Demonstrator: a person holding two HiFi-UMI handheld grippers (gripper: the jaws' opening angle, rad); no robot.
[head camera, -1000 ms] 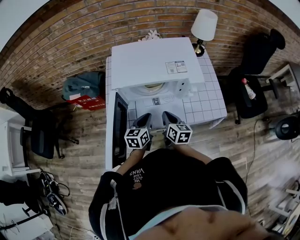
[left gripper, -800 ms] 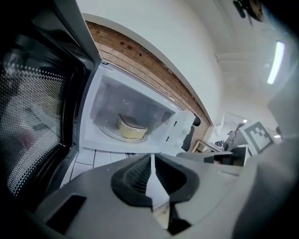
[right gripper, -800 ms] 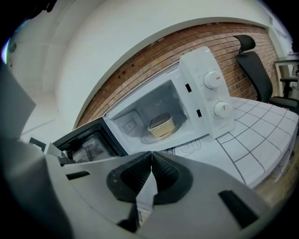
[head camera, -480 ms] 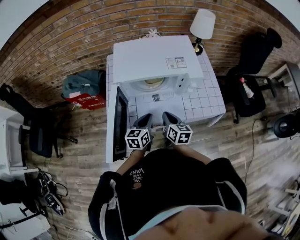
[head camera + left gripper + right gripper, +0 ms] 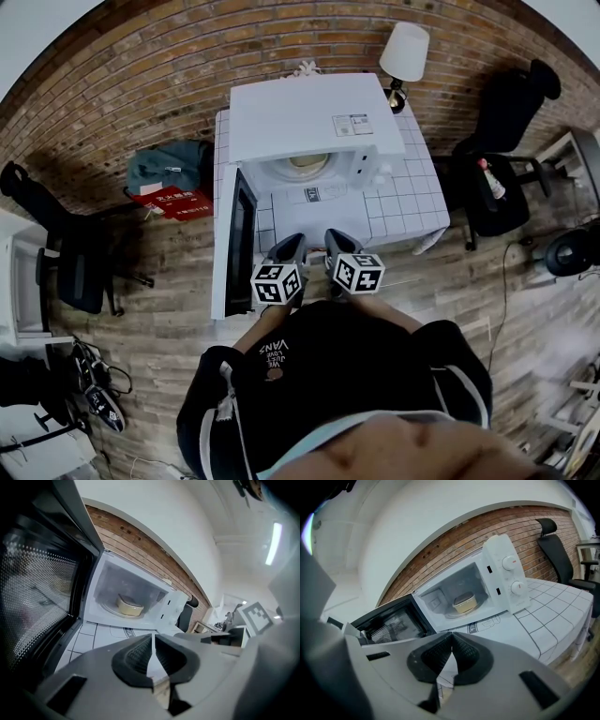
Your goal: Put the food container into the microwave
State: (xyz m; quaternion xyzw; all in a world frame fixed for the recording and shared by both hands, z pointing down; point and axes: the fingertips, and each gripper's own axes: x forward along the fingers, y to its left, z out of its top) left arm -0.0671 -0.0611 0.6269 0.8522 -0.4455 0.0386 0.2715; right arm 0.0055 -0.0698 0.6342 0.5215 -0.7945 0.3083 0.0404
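Left gripper [image 5: 153, 639] and right gripper [image 5: 452, 648], closed and empty, face the food container [image 5: 465, 603] inside the microwave [image 5: 508, 576], its open door [image 5: 42, 602] seemingly nearer the left.

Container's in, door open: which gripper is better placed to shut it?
Left, likely. The open door stands beside the left gripper; the right gripper is farther from it. Both are shut, empty.

head view overhead, both gripper views facing microwave [image 5: 305, 112]
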